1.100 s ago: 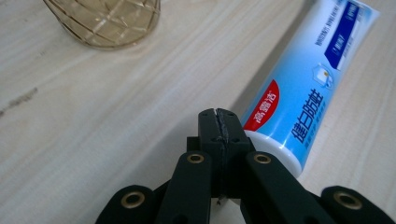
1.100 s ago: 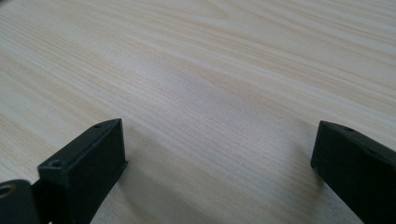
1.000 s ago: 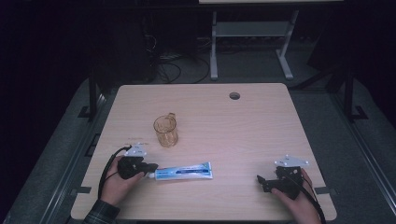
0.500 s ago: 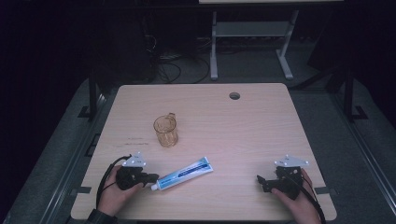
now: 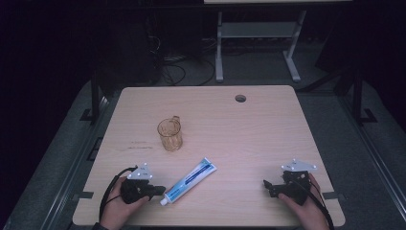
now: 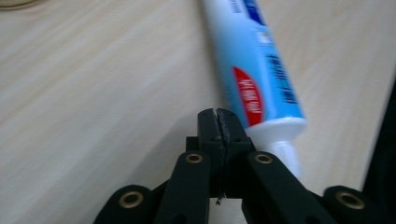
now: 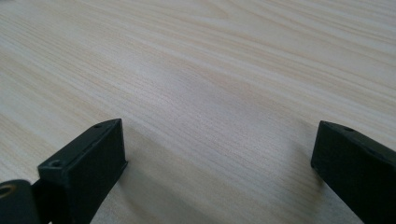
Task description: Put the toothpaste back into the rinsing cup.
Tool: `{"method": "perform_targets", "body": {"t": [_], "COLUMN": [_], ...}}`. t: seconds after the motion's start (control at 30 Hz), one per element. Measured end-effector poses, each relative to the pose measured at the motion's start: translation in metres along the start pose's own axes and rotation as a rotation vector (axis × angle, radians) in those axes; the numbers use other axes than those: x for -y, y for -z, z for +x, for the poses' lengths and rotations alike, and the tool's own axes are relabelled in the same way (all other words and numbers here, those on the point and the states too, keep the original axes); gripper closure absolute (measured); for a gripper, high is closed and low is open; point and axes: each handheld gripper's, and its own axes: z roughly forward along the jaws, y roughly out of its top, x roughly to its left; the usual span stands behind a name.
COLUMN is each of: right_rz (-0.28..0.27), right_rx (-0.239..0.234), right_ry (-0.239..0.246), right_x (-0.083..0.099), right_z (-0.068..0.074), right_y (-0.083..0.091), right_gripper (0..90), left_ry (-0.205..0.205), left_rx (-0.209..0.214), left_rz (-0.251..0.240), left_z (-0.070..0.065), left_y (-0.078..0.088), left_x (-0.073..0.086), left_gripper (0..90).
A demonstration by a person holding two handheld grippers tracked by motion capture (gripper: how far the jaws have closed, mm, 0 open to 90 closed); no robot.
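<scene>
We have just swung the blue-and-white toothpaste tube (image 5: 189, 181) from level to diagonal on the pale wooden tabletop (image 5: 249, 139) with the closed jaws of our left gripper (image 5: 152, 190), so it points toward the amber glass mug (image 5: 170, 134), our right gripper (image 5: 269, 188) resting with jaws wide open

Overhead table (image 5: 249, 139); two close jaw-level views.
</scene>
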Motion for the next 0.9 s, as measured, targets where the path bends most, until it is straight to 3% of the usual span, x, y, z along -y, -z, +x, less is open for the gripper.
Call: {"method": "perform_targets", "body": {"t": [0.03, 0.2, 0.27, 0.37, 0.43, 0.53, 0.67, 0.8, 0.9], "right_rz": [0.0, 0.0, 0.0, 0.0, 0.0, 0.0, 0.0, 0.0, 0.0], "right_rx": [0.0, 0.0, 0.0, 0.0, 0.0, 0.0, 0.0, 0.0, 0.0], "right_ry": [0.001, 0.001, 0.001, 0.0, 0.001, 0.001, 0.001, 0.001, 0.001], "right_x": [0.0, 0.0, 0.0, 0.0, 0.0, 0.0, 0.0, 0.0, 0.0], "right_z": [0.0, 0.0, 0.0, 0.0, 0.0, 0.0, 0.0, 0.0, 0.0], "right_y": [0.0, 0.0, 0.0, 0.0, 0.0, 0.0, 0.0, 0.0, 0.0], "right_gripper": [2.5, 2.5, 2.5, 2.5, 2.5, 2.5, 2.5, 2.5, 2.5], "left_ry": [0.016, 0.037, 0.04, 0.04, 0.044, 0.065, 0.046, 0.045, 0.033], "left_rx": [-0.027, -0.07, -0.076, -0.09, -0.092, -0.096, -0.103, -0.056, -0.048], "left_rz": [-0.008, -0.047, -0.055, -0.063, -0.071, -0.084, -0.084, -0.072, -0.064], "left_z": [0.003, 0.008, 0.008, 0.009, 0.009, 0.008, 0.006, 0.004, 0.003], "left_y": [0.004, 0.012, 0.013, 0.012, 0.012, 0.009, 0.004, -0.004, -0.009], "left_x": [-0.001, -0.008, -0.011, -0.019, -0.022, -0.029, -0.038, -0.048, -0.053], "left_gripper": [86.8, 71.4, 67.7, 51.6, 49.9, 40.0, 35.5, 35.8, 35.7]}}
